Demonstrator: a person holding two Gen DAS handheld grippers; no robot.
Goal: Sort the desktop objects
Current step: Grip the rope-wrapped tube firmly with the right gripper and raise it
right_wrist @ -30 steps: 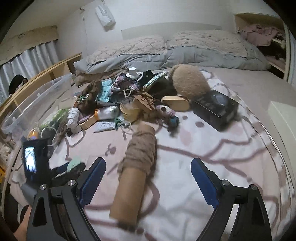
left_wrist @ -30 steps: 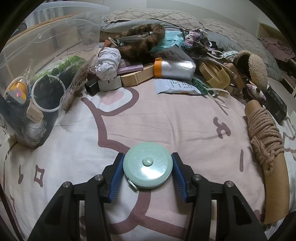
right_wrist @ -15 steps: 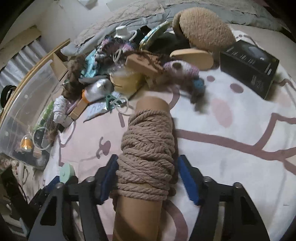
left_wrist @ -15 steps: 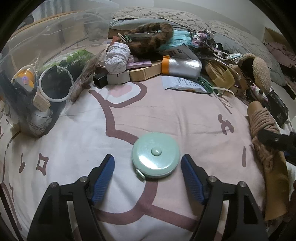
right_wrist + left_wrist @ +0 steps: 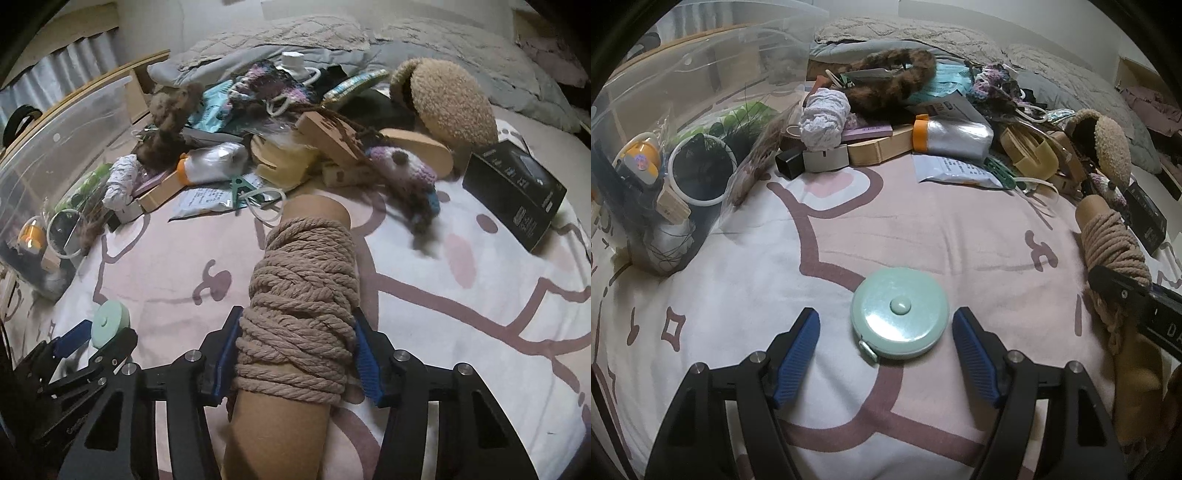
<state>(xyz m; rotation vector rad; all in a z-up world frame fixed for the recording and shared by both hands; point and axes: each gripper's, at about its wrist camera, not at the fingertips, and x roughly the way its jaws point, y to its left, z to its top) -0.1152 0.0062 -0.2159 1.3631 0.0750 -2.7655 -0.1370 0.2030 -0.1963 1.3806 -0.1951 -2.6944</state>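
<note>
A round mint-green tape measure (image 5: 899,312) lies flat on the pink-and-white blanket (image 5: 849,229). It sits between the blue pads of my left gripper (image 5: 885,315), which is open, with a gap on each side. A cardboard tube wound with beige rope (image 5: 303,280) lies on the blanket to the right. My right gripper (image 5: 297,317) straddles it, its jaws closing, and both blue pads press on the rope windings. The left wrist view shows the rope spool (image 5: 1115,243) at the right edge with the right gripper (image 5: 1126,291) on it. The right wrist view catches the tape measure (image 5: 110,323) at lower left.
A clear plastic bin (image 5: 665,110) with several small items stands at the left. A pile of clutter (image 5: 923,122) runs along the far side: boxes, packets, yarn, a fur band. A fuzzy slipper (image 5: 450,96) and a black box (image 5: 513,192) lie at the right.
My left gripper opened and let go of the tape measure, which stays on the blanket. My right gripper came down over the rope spool and closed from wide open onto it.
</note>
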